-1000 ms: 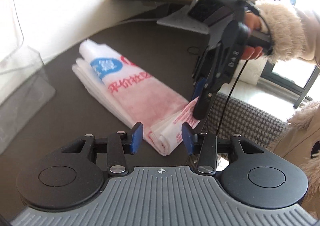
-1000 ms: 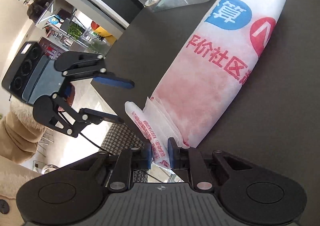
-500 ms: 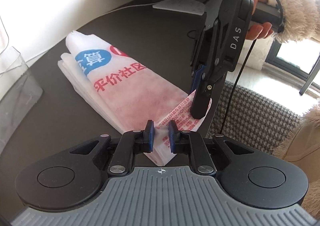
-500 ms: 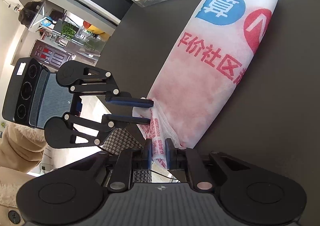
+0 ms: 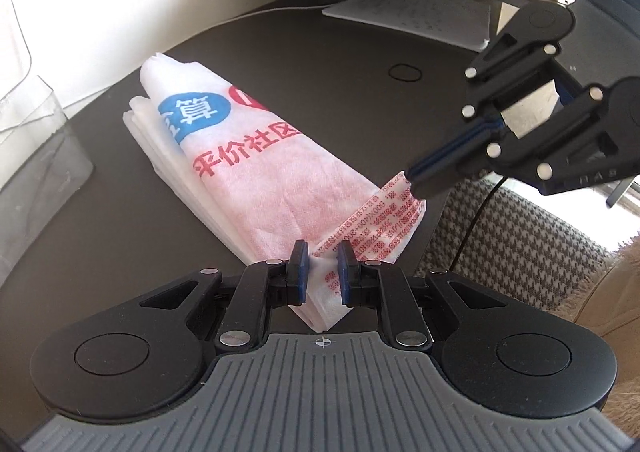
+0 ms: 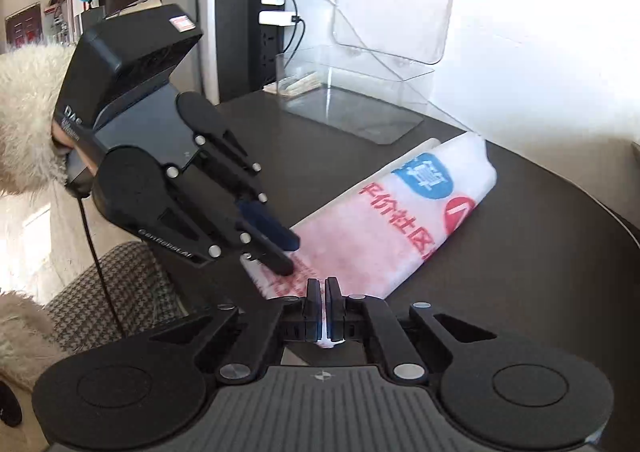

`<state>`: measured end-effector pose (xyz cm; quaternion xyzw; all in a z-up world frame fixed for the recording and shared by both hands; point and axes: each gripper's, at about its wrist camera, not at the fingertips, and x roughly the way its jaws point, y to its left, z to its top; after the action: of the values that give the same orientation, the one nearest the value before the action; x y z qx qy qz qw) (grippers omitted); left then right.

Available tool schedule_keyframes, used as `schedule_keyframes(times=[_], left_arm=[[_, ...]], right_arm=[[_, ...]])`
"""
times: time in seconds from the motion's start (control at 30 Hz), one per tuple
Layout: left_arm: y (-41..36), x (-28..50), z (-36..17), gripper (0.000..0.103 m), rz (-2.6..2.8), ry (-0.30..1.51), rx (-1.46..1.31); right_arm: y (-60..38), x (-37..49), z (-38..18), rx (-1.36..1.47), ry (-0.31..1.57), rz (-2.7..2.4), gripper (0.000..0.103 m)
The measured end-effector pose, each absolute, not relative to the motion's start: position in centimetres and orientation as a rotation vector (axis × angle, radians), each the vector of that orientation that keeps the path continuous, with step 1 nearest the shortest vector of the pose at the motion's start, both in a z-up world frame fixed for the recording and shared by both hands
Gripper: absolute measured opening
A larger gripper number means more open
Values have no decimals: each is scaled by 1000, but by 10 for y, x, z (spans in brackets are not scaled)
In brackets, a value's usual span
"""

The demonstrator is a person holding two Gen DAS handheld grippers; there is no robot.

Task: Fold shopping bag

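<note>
The shopping bag (image 5: 256,168) is white non-woven cloth with red characters and a blue circle. It lies folded into a long strip on the dark table (image 5: 120,244); it also shows in the right wrist view (image 6: 384,228). My left gripper (image 5: 323,272) is shut on the near end of the bag at the table edge. My right gripper (image 6: 322,308) is shut on the other corner of the same end, a thin white layer between its pads. The right gripper also shows in the left wrist view (image 5: 412,182), and the left gripper in the right wrist view (image 6: 288,252).
A clear plastic box (image 6: 360,92) with an open lid stands at the wall behind the bag. A paper sheet (image 5: 408,12) lies further along the table under a shelf. A houndstooth chair seat (image 5: 512,244) sits below the table edge.
My left gripper closed on the bag's near end. My right gripper kept its hold and swung round to the right, lifting its corner and spreading the end between the two grippers.
</note>
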<state>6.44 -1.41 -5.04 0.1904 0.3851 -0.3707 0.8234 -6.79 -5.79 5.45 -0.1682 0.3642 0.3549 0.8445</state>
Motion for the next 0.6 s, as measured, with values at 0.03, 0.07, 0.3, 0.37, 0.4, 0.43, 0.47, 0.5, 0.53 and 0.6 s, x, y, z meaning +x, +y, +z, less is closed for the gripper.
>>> schedule_keyframes(times=[0.03, 0.07, 0.3, 0.37, 0.4, 0.43, 0.47, 0.5, 0.53, 0.6], left_arm=[[-14, 65, -51, 17, -786, 820, 399], [-14, 65, -51, 17, -783, 822, 393], [-8, 70, -54, 17, -762, 831, 310], [-6, 72, -55, 17, -754, 836, 273], [-7, 71, -55, 17, -751, 836, 271], [-8, 69, -55, 17, -747, 835, 272], [-9, 67, -55, 17, -744, 834, 274], [-10, 63, -54, 17, -749, 833, 285], [-11, 60, -54, 17, -758, 832, 296], [-11, 56, -53, 18, -772, 828, 315]], right_arm=[[-57, -66, 52, -374, 778, 732, 0], [-55, -62, 49, -384, 789, 716, 0], [-46, -31, 29, -395, 874, 668, 0], [-46, -18, 30, -372, 906, 659, 0], [-46, -12, 30, -360, 924, 656, 0], [-46, -6, 32, -354, 956, 657, 0], [-46, -1, 35, -349, 994, 661, 0], [-46, 1, 36, -352, 1018, 667, 0], [-45, 2, 38, -358, 1050, 679, 0], [-44, 2, 41, -365, 1108, 700, 0]])
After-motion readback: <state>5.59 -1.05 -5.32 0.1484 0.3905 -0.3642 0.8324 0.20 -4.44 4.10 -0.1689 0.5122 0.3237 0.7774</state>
